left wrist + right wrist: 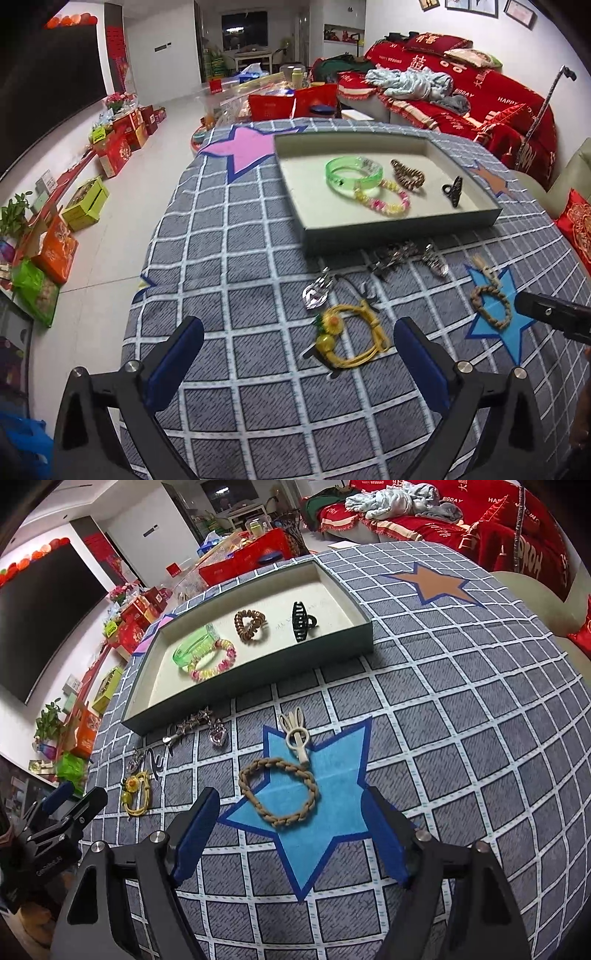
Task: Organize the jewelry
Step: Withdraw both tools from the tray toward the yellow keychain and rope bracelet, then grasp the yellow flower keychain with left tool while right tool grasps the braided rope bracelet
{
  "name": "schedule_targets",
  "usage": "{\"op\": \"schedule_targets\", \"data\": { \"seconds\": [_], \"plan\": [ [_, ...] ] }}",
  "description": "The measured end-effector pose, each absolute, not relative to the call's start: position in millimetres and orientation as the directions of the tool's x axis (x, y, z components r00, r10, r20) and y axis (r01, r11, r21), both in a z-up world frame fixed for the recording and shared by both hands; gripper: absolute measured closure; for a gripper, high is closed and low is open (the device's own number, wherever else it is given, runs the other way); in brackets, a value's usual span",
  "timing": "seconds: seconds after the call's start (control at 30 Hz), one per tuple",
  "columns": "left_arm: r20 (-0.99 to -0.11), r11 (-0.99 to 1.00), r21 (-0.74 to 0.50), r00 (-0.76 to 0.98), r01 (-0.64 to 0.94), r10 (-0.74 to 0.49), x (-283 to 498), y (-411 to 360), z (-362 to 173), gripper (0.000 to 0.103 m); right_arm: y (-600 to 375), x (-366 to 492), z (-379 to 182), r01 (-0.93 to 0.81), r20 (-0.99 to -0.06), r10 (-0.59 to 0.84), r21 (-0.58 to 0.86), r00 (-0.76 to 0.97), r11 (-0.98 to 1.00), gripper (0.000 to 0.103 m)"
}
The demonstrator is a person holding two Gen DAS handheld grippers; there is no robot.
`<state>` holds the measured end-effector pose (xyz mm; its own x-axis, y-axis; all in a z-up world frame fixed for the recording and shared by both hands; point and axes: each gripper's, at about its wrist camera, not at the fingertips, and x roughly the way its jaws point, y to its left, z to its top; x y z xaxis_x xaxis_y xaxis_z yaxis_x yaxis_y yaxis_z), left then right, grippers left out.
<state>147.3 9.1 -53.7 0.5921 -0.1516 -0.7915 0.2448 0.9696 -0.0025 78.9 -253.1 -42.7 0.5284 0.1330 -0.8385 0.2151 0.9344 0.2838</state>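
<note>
A green tray point(402, 230) point(258, 668) holds a green bangle point(352, 175) point(194, 648), a pink-yellow bracelet point(384, 201) point(214, 662), a brown coil tie point(408, 175) point(250, 625) and a black claw clip point(453, 191) point(302, 622). On the cloth lie a yellow cord bracelet point(349, 338) point(137, 794), a clear heart pendant point(317, 293), silver clips point(406, 256) point(195, 723), a brown braided tie point(491, 304) point(279, 790) and a cream rabbit clip point(295, 736). My left gripper point(299, 332) is open above the yellow bracelet. My right gripper point(291, 806) is open around the braided tie.
The round table wears a grey checked cloth point(236, 266) with pink point(245, 146), blue point(317, 834) and brown point(430, 583) stars. A red sofa point(461, 92) stands behind. Gift boxes point(122, 144) line the floor at left.
</note>
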Motion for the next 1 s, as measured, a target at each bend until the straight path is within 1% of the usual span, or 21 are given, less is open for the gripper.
{"op": "schedule_targets", "data": {
  "seconds": [0.23,0.37,0.6,0.8,0.83,0.87,0.97,1.0],
  "plan": [
    [-0.813,0.980,0.006,0.571,0.197,-0.110,158.4,26.4,-70.6,0.000,-250.9,75.2,-48.7,0.205,-0.858,0.084,0.214,0.506,0.955,0.022],
    [-0.840,0.976,-0.029,0.524,0.216,-0.141,163.3,29.9,-79.8,0.000,-255.6,73.4,-52.0,0.223,-0.863,0.069,0.206,0.501,0.953,0.022],
    [-0.852,0.973,-0.074,0.493,0.219,-0.176,162.1,27.0,-81.6,0.000,-266.0,76.2,-55.4,0.260,-0.863,0.049,0.205,0.502,0.943,0.022],
    [-0.860,0.972,-0.066,0.481,0.226,-0.170,163.8,18.4,-80.4,0.001,-257.0,87.2,-59.9,0.242,-0.868,0.034,0.176,0.495,0.954,0.022],
    [-0.860,0.972,-0.068,0.480,0.227,-0.172,164.3,16.9,-80.2,0.003,-254.2,89.1,-60.9,0.235,-0.870,0.029,0.165,0.492,0.958,0.024],
    [-0.861,0.971,-0.064,0.479,0.230,-0.170,163.8,15.3,-81.1,0.007,-250.4,90.7,-61.5,0.227,-0.871,0.014,0.144,0.491,0.963,0.026],
    [-0.867,0.971,-0.054,0.471,0.234,-0.162,164.0,12.5,-84.0,0.008,-238.6,94.5,-61.7,0.193,-0.874,-0.017,0.088,0.485,0.977,0.031],
    [-0.868,0.970,-0.048,0.471,0.237,-0.158,163.1,10.7,-85.0,0.008,-234.8,95.5,-61.7,0.180,-0.874,-0.025,0.072,0.485,0.981,0.034]
  ]
}}
